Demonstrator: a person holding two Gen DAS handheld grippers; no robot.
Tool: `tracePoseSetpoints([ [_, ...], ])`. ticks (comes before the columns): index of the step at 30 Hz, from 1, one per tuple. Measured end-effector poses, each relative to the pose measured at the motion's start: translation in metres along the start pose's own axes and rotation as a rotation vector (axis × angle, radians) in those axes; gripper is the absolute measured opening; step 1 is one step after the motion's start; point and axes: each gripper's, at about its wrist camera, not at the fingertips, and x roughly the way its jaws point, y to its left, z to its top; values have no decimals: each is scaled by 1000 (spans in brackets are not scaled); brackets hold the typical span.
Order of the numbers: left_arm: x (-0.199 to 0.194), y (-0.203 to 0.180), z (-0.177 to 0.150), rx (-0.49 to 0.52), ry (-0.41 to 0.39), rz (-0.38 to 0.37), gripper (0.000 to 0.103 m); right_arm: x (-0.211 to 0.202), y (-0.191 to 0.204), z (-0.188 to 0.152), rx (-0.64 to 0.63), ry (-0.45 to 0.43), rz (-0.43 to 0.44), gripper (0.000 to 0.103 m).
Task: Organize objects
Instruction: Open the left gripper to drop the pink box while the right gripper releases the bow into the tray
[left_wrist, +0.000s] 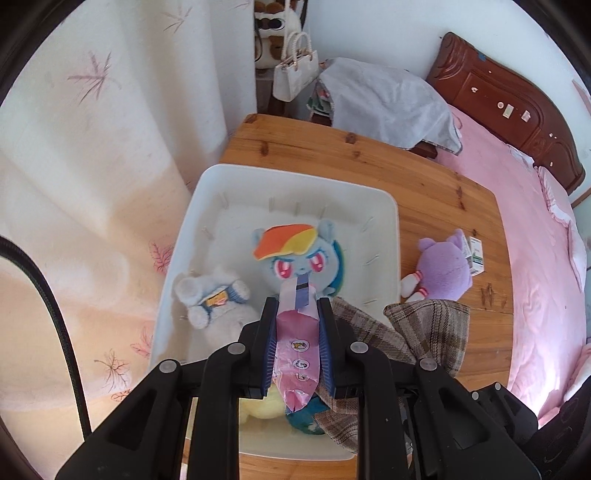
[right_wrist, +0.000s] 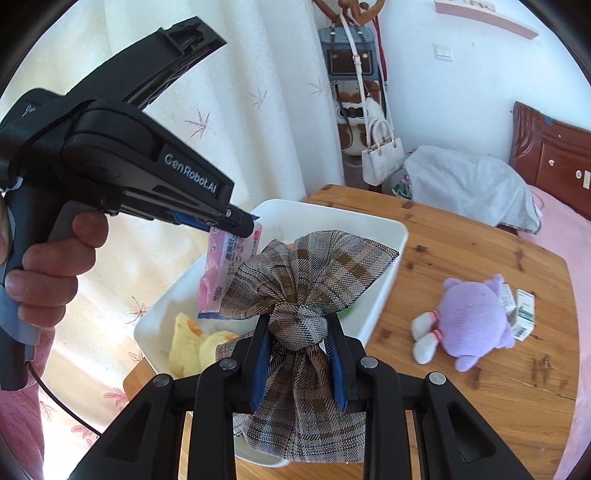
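Observation:
My left gripper (left_wrist: 297, 308) is shut on a pink packet (left_wrist: 297, 343) and hangs over the white bin (left_wrist: 207, 192). In the right wrist view the same left gripper (right_wrist: 251, 227) shows at the left, held by a hand (right_wrist: 48, 273), with the pink packet (right_wrist: 221, 273) dangling above the bin (right_wrist: 391, 236). My right gripper (right_wrist: 299, 326) is shut on the knot of a brown plaid bow (right_wrist: 314, 273), also over the bin. Inside lie a rainbow-maned blue pony plush (left_wrist: 295, 254), a white plush (left_wrist: 218, 299) and a yellow plush (right_wrist: 192, 347).
A purple plush (right_wrist: 472, 321) lies on the wooden table (right_wrist: 480, 243) right of the bin, with small boxes (right_wrist: 521, 310) beside it. Pale curtains (left_wrist: 92, 184) hang left. A pink bed (left_wrist: 535, 240), a grey cover (left_wrist: 388, 99) and hanging bags (right_wrist: 380, 155) stand behind.

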Motion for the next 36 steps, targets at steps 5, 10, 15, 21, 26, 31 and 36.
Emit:
tracePoseSetpoints([
  [5, 4, 25, -5, -27, 21, 16, 23, 12, 15, 1, 1, 13, -14, 28],
  [10, 10, 44, -7, -45, 42, 29, 24, 21, 23, 3, 6, 22, -41, 31],
  [15, 15, 54, -10, -45, 55, 34, 24, 27, 28, 4, 16, 19, -63, 31],
  [21, 15, 61, -8, -43, 50, 57, 27, 34, 28, 8, 27, 9, -95, 31],
  [26, 13, 60, -5, -32, 29, 46, 38, 39, 27, 9, 35, 6, -122, 34],
  [31, 12, 56, 1, -32, 38, 53, 39, 36, 25, 16, 47, -11, -145, 51],
  [36, -3, 40, 10, 2, 14, 48, 54, 23, 24, 29, 45, -44, -139, 66],
])
